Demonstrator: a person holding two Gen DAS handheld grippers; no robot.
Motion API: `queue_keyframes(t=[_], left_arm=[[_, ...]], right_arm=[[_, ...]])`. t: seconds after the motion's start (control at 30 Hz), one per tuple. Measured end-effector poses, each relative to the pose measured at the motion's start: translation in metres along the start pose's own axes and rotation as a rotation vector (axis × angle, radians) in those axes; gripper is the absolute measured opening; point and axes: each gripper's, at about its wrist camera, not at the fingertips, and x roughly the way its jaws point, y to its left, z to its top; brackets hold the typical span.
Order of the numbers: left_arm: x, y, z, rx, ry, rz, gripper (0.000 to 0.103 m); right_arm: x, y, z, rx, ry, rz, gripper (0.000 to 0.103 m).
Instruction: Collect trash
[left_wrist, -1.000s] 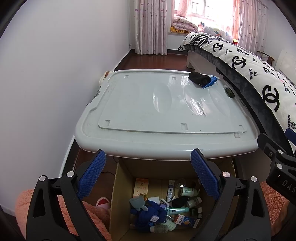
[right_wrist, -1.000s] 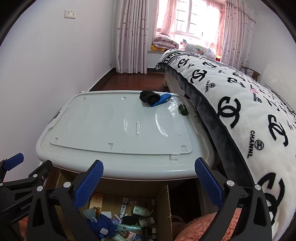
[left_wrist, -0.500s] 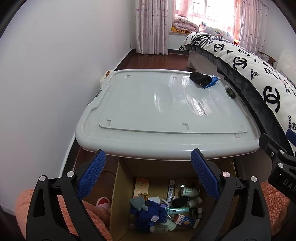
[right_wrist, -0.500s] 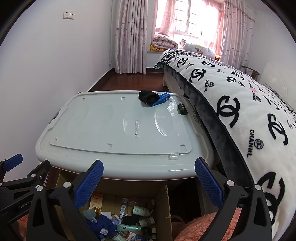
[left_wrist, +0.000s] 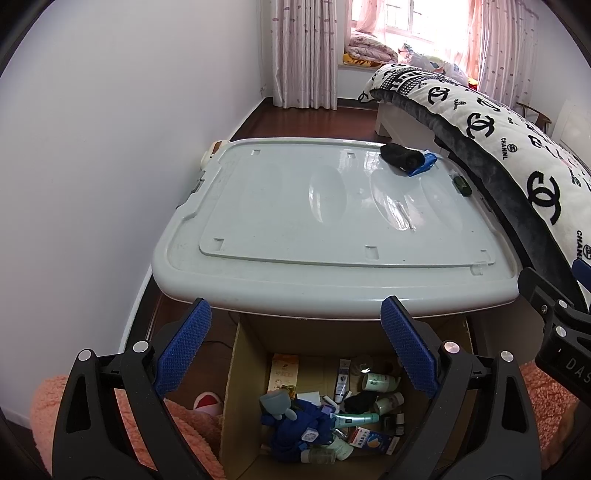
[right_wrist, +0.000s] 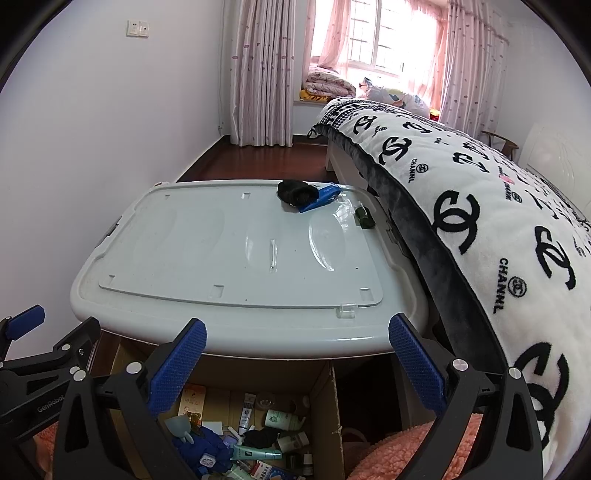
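Observation:
A grey storage-bin lid (left_wrist: 280, 214) (right_wrist: 207, 251) fills the middle of both views. On its far right lie a black rolled cloth (left_wrist: 402, 158) (right_wrist: 295, 192), a blue packet (left_wrist: 425, 162) (right_wrist: 324, 195) touching it, and a small dark green bottle (left_wrist: 462, 185) (right_wrist: 364, 218). Below the lid's near edge an open cardboard box (left_wrist: 236, 373) (right_wrist: 325, 398) holds several tubes, bottles and a blue item. My left gripper (left_wrist: 295, 354) and right gripper (right_wrist: 297, 365) are both open and empty, above the box.
A bed with a black-and-white logo blanket (right_wrist: 480, 206) (left_wrist: 517, 147) runs along the right, touching the bin. A white wall (left_wrist: 92, 166) is on the left. Orange fleece (left_wrist: 184, 428) (right_wrist: 399, 450) lies beside the box. Curtains and a window are at the back.
Both grippers have drifted slightly, with the view tilting up a little. Nothing was grasped or moved on the lid.

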Motion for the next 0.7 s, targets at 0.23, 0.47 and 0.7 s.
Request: queue_keyframes(t=[0.23, 0.47, 0.7], left_arm=[[0.0002, 0.0005, -0.0002, -0.003, 0.000, -0.003, 0.091], [0.0009, 0.0006, 0.0000, 0.001, 0.001, -0.007, 0.091], [0.0022, 0.0029, 0.0010, -0.005, -0.002, -0.004, 0.091]], right_arm=[[-0.0006, -0.0006, -0.0004, 0.003, 0.000, 0.001, 0.098], [-0.0003, -0.0007, -0.0001, -0.001, 0.000, -0.001, 0.098], [-0.0002, -0.0010, -0.0002, -0.001, 0.000, 0.001, 0.098]])
